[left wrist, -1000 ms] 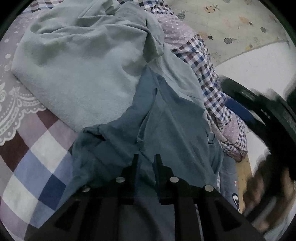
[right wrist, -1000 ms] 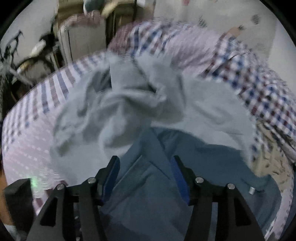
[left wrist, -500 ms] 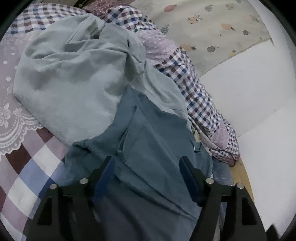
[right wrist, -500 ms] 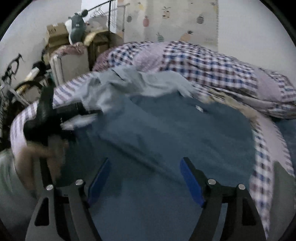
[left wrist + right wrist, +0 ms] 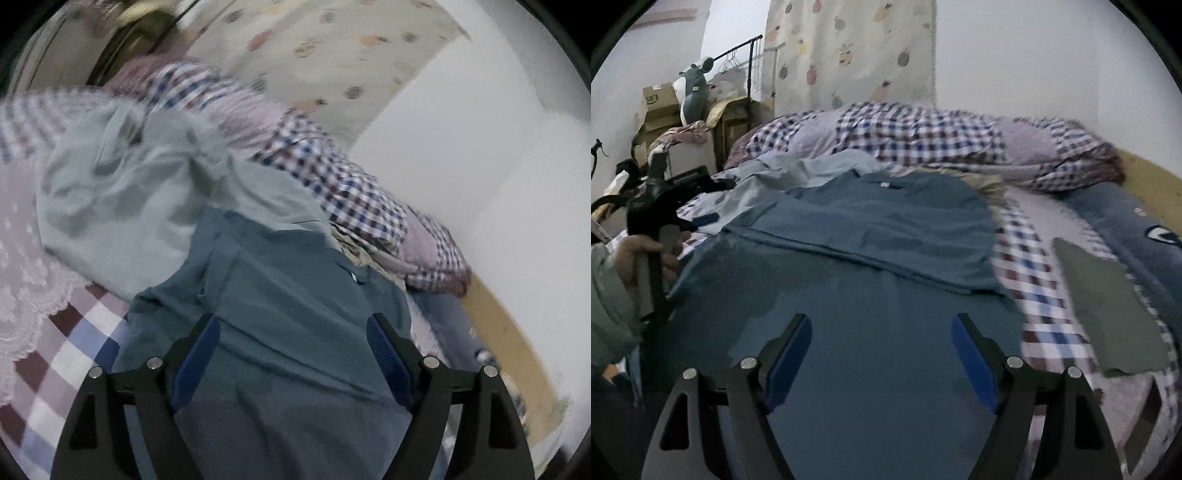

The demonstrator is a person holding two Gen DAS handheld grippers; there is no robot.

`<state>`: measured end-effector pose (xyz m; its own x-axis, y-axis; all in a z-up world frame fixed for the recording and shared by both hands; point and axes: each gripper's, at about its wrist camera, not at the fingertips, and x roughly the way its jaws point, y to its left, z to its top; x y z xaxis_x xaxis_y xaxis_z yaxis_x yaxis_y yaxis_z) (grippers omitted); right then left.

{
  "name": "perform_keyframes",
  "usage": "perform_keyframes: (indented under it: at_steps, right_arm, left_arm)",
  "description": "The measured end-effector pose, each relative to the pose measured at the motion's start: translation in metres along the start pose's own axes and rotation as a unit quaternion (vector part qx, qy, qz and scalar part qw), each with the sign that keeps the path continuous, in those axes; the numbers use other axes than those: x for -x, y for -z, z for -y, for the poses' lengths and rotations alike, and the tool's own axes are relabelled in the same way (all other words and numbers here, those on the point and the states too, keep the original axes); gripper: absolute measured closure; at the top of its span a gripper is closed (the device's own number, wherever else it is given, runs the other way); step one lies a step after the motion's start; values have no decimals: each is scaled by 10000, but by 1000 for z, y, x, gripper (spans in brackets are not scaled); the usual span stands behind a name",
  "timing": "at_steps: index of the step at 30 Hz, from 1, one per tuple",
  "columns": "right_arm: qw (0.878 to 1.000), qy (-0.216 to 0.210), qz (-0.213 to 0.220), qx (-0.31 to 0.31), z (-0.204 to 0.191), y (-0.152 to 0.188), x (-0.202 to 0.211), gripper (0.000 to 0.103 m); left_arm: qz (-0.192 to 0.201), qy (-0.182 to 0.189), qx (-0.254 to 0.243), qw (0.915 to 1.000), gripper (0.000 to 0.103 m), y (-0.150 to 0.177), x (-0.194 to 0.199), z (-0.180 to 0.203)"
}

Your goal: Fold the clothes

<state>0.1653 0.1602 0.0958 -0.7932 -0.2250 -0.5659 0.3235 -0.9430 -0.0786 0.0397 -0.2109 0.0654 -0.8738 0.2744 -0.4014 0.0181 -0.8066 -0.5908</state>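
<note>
Left tool (image 5: 291, 354): fingers spread wide, released, grasping nothing, positioned over the lower part of the teal shirt (image 5: 280, 295). Right tool (image 5: 881, 350): likewise spread wide and empty, over the same shirt. The teal shirt lies spread across the middle of the bed (image 5: 1045, 302), one portion folded over along a crease. A pale grey garment (image 5: 122, 192) lies crumpled beside it, toward the far left of the bed. A checked quilt (image 5: 923, 136) is bunched along the far edge by the wall. A hand (image 5: 639, 254) grips the left tool's handle at the bed's left edge.
</note>
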Motion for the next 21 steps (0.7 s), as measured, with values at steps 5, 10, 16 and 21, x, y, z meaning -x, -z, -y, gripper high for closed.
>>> perform_keyframes:
  at_steps: [5, 10, 16, 21]
  right_arm:
    - [9999, -13, 158, -21, -3, 12, 18, 18]
    - [9995, -107, 297, -92, -6, 23, 34, 16]
    - [9985, -219, 467, -176, -10, 36, 54, 16]
    - [9974, -212, 656, -217, -14, 39, 69, 16]
  left_arm:
    - [-153, -152, -551, 9982, 18, 31, 29, 20]
    - [-287, -464, -721, 9959, 18, 69, 67, 26]
    - [-138, -662, -631, 9957, 18, 93, 118, 23]
    - [-74, -861, -571, 9946, 18, 108, 154, 17]
